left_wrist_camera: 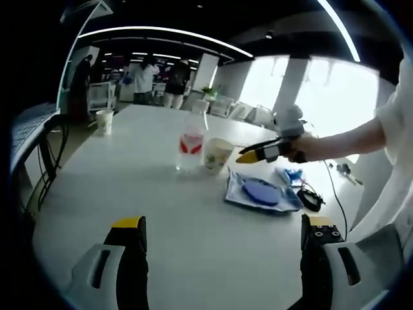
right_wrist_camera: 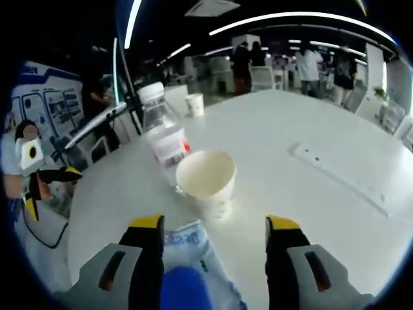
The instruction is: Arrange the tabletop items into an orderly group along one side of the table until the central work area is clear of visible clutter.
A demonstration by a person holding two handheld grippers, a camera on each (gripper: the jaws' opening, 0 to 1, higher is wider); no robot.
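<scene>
Your white table (left_wrist_camera: 129, 194) carries one clear water bottle (left_wrist_camera: 191, 143) standing upright mid-table, touching one paper cup (left_wrist_camera: 217, 155), with a flat blue packet (left_wrist_camera: 261, 192) just beside them toward your near edge, and a second paper cup (left_wrist_camera: 104, 121) alone near the far edge. That makes two cups, one bottle and one packet, not yet grouped along one side. Your left gripper (left_wrist_camera: 222, 242) stands wide and empty over bare tabletop, and your right gripper (right_wrist_camera: 213, 242), also wide and empty, lines up on the near cup (right_wrist_camera: 206, 175), likely its next pick.

We note people standing (left_wrist_camera: 145, 79) beyond the table's far end. Chairs (left_wrist_camera: 222, 105) line its far side. A curved ceiling light strip (right_wrist_camera: 303, 16) runs overhead.
</scene>
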